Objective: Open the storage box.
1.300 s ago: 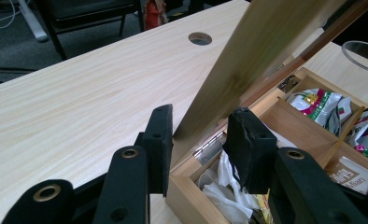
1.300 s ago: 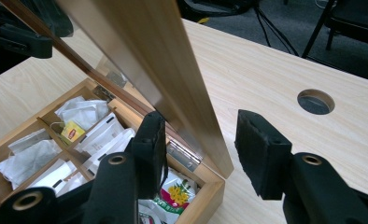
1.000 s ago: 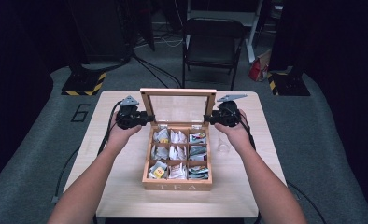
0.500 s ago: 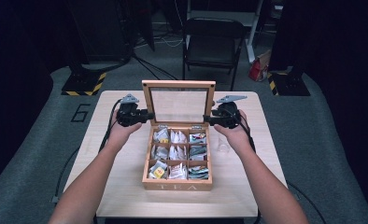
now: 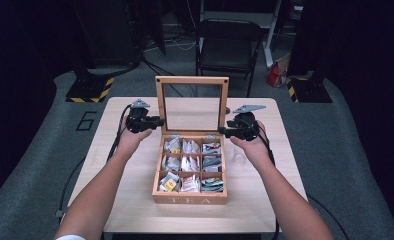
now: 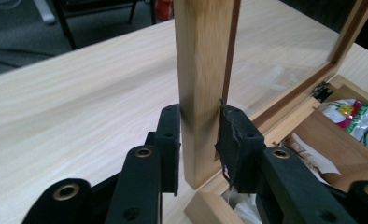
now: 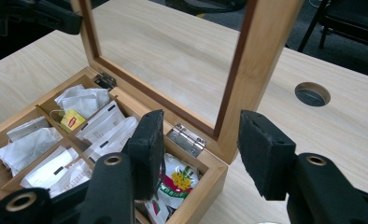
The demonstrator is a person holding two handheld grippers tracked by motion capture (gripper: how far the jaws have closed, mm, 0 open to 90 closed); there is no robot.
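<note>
Left gripper: your left gripper (image 5: 152,121) sits at the lid's left upright, and its jaws have just been closing; in the left gripper view the pads (image 6: 169,140) press on both faces of that wooden post, so it has hold of the lid (image 6: 203,84).
Lid: the glass-paned lid (image 5: 192,105) stands upright along the back edge of the tea box (image 5: 190,197), long posts vertical, hinged at the bottom.
Key relation: the lid lies between your two grippers, the left one touching it, the right one just beside its right post; any swing turns about the hinges (image 7: 186,139) at the box's back wall, so the left hand looks the one to steer it.
Box: it rests near the middle of the surface (image 5: 120,200), toward the front edge, with "TEA" on its front wall.
Contents: nine compartments in three rows, each with tea bags (image 5: 189,162); white paper sachets fill the left and middle columns, coloured foil packets (image 5: 212,184) the right column.
Right gripper: your right gripper (image 5: 224,131) is about half open; in the right gripper view the right post (image 7: 261,60) stands beyond the gap, the pads (image 7: 147,144) apart from it, gripping nothing.
</note>
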